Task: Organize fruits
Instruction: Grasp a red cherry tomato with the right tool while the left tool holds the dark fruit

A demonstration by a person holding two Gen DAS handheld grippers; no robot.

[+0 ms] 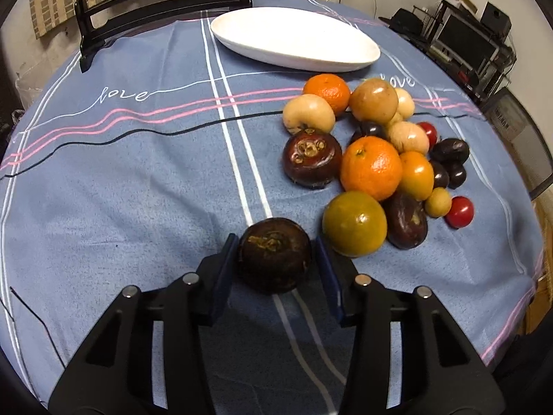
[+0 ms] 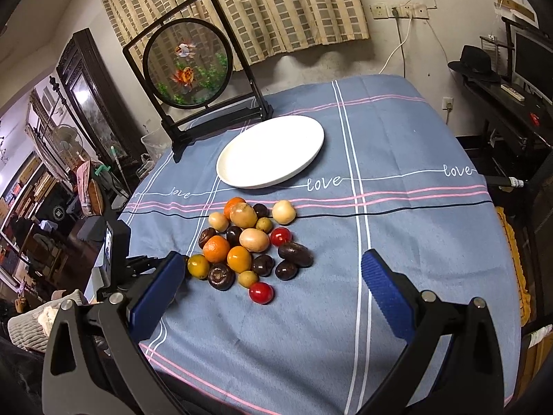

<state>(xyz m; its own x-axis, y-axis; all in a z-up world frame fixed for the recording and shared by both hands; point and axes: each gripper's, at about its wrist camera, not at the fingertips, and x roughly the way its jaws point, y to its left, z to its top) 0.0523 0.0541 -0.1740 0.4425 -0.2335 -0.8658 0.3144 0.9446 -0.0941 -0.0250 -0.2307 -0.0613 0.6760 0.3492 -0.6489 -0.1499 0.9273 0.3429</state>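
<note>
A dark brown round fruit [image 1: 274,254] rests on the blue cloth, a little apart from the pile's left side. My left gripper [image 1: 276,252] is shut on it, one blue pad against each side. To its right lies the pile: a green-yellow citrus [image 1: 354,223], oranges [image 1: 371,167], tan fruits, dark plums and red tomatoes [image 1: 459,211]. The white plate [image 1: 293,39] stands bare behind the pile. In the right wrist view my right gripper [image 2: 273,259] is open and wide above the table's near side, holding nothing, with the pile [image 2: 242,242] and the plate [image 2: 269,152] beyond it.
A black-framed round goldfish screen [image 2: 188,65] stands on the table behind the plate. Dark shelves with a hat [image 2: 475,62] and a monitor line the right wall. The blue tablecloth [image 2: 397,138] is bare to the right of the pile.
</note>
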